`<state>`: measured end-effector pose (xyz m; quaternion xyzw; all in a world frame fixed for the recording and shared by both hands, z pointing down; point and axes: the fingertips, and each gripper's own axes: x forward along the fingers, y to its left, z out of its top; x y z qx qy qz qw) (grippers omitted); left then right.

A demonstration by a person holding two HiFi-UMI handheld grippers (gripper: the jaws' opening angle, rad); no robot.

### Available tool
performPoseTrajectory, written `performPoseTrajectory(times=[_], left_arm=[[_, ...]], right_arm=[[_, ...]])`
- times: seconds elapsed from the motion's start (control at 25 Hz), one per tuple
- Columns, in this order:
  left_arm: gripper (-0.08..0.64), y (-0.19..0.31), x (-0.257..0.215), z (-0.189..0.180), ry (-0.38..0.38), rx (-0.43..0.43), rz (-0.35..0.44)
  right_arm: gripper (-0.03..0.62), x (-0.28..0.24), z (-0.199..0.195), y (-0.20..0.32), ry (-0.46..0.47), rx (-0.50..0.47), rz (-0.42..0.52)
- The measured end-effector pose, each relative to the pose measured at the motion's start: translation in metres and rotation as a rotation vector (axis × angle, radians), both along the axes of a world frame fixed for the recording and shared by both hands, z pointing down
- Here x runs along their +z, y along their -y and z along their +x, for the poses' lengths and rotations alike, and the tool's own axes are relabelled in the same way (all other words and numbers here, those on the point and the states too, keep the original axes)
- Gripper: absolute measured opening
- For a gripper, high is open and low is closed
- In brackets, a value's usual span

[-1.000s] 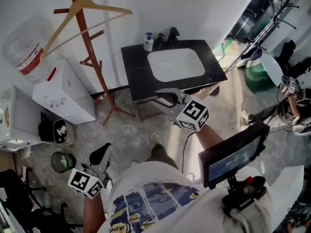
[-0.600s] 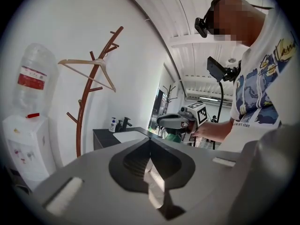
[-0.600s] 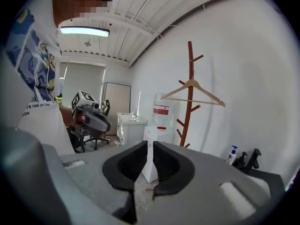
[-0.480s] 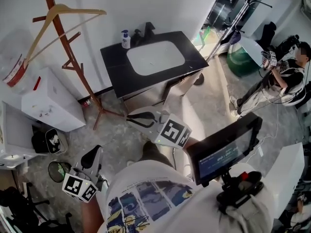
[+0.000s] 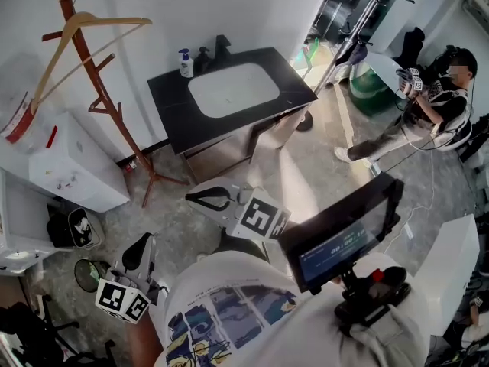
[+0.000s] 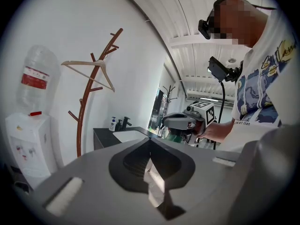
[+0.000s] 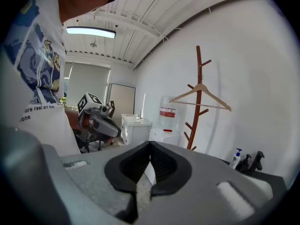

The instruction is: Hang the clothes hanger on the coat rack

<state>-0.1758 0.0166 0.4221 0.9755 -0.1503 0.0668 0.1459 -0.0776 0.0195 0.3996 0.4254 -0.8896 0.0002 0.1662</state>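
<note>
— Where is the clothes hanger at this moment?

— It hangs high on the coat rack, close to the trunk, by the white wall. No gripper touches it. It is pale, smooth wood: two thin sloping shoulders and a straight bar under them, so it makes a flat triangle.

— And the rack, what kind is it?

— Reddish-brown wood. It has a slender trunk with short pegs that point upward like small branches. At the bottom the legs spread on the grey, mottled floor.

— What do the two grippers hold?

— Nothing, as I see it. The left gripper is low beside the person, well apart from the rack. Its jaws are pressed together, tip against tip, with nothing between them. The right gripper is in front of the person's body, also well apart from the rack. Its jaws have just been closing and now they meet, again with nothing between. Both are matte grey plastic with dark ribbed pads inside.

— What stands beside the rack?

— On one side is a glossy black counter with a white basin, rounded at the corners, and a small soap bottle near the tap. On the other side is a white boxy water dispenser.
</note>
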Motion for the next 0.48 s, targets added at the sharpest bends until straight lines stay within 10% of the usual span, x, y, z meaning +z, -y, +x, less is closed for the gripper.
performPoseTrajectory(times=[0.48], left_arm=[[0.003, -0.0023, 0.0025, 0.0015, -0.004, 0.008, -0.011]], right_arm=[[0.003, -0.0023, -0.0044, -0.0019, -0.006, -0.009, -0.002]])
